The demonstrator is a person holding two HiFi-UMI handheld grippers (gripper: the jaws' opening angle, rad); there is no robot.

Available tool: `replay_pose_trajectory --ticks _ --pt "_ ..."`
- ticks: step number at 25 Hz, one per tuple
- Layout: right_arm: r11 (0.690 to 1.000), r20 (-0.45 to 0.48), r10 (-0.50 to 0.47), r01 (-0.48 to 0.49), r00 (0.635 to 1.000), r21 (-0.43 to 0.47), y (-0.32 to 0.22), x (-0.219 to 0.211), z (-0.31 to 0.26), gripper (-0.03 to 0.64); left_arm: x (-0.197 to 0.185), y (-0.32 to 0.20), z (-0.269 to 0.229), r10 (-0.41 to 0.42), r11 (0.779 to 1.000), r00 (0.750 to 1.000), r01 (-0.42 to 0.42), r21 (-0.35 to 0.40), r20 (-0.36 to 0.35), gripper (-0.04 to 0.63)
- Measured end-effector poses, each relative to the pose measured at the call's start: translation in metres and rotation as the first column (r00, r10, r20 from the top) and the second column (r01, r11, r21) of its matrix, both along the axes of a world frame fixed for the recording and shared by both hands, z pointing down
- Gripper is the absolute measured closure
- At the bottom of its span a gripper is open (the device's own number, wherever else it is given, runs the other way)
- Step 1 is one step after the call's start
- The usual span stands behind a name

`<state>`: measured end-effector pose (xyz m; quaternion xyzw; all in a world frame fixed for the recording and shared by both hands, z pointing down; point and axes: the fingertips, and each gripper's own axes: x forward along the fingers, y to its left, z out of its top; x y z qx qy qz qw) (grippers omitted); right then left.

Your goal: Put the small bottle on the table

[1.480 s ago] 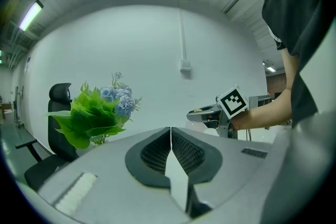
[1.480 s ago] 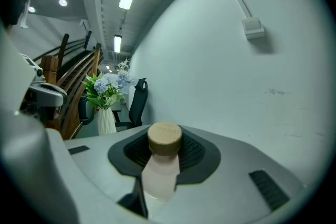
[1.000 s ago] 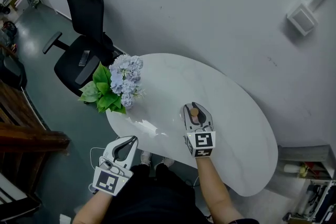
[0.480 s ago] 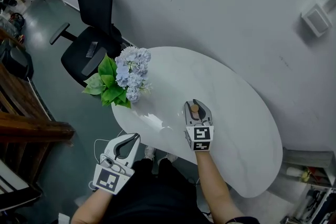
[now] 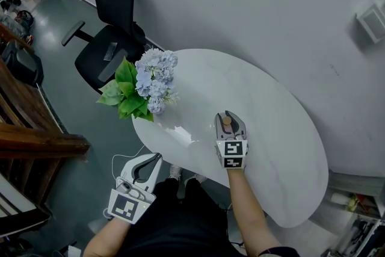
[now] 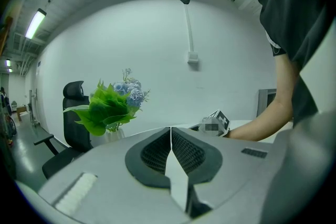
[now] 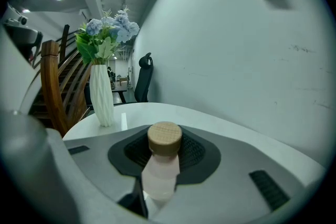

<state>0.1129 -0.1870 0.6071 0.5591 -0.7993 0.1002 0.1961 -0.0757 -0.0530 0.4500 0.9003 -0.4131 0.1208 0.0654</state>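
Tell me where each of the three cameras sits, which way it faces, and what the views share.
Head view: on the person's head, looking steeply down at the white table; both arms, the left tool and right tool show.
Left gripper view: on the left tool, looking along its shut jaws at the flowers; the person's right arm shows.
Right gripper view: on the right tool, looking along jaws clamped on the small bottle, toward the vase.
Shared: the flowers appear in all three.

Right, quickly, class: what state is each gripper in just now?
Left gripper: closed, nothing between its jaws.
Right gripper: closed on the small bottle.
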Motion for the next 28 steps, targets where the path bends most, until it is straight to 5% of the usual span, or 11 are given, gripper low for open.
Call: replay_pose_trajectory --ticks 28 --pt "0.999 -0.016 -0.021 0.021 1.000 -0.040 -0.007 -0.005 0.028 0.514 0.002 -0.006 0.005 -0.015 1.000 1.000 0.016 -0.020 0.011 0.586"
